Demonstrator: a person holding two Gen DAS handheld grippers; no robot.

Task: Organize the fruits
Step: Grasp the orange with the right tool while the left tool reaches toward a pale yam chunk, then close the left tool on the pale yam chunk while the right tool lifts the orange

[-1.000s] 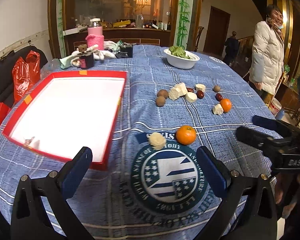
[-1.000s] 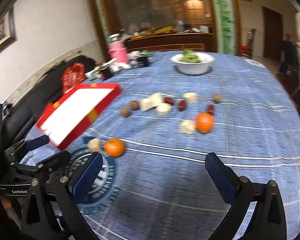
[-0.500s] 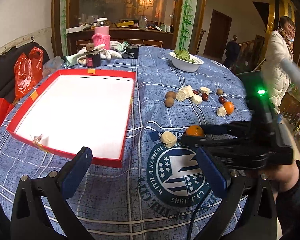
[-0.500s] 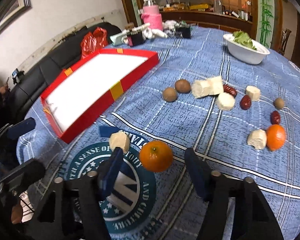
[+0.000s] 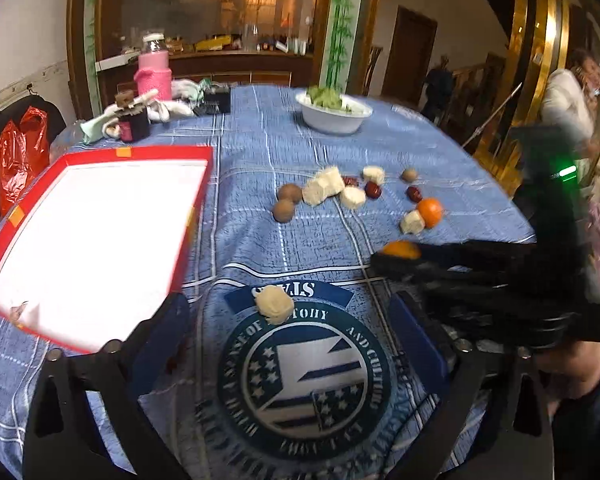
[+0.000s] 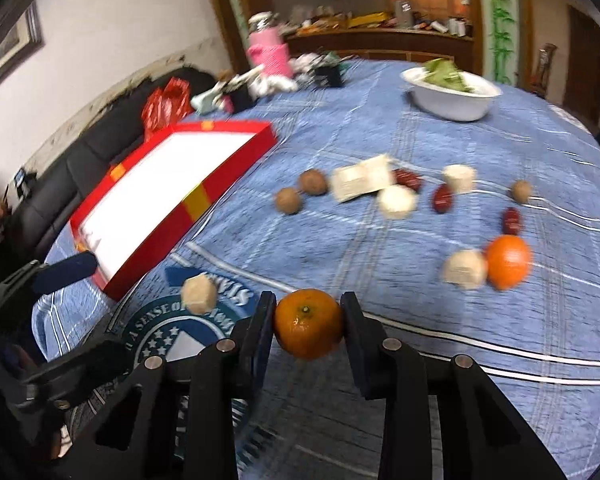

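The tray (image 6: 196, 204) lies left of the scattered fruits (image 6: 396, 200), with the bowl (image 6: 452, 98) behind them on the table (image 6: 500, 360).

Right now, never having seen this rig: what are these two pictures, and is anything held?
There is no robot. A person holds tongs in each hand, each with a fisheye camera looking along its fingers. One picture is from the left tongs, the other from the right tongs. On the blue-clothed table lie a red tray, pale chunks, brown round fruits and red dates. The right tongs are closing on the near orange, pads against its sides. The left tongs are wide, closing slightly and gripping nothing.
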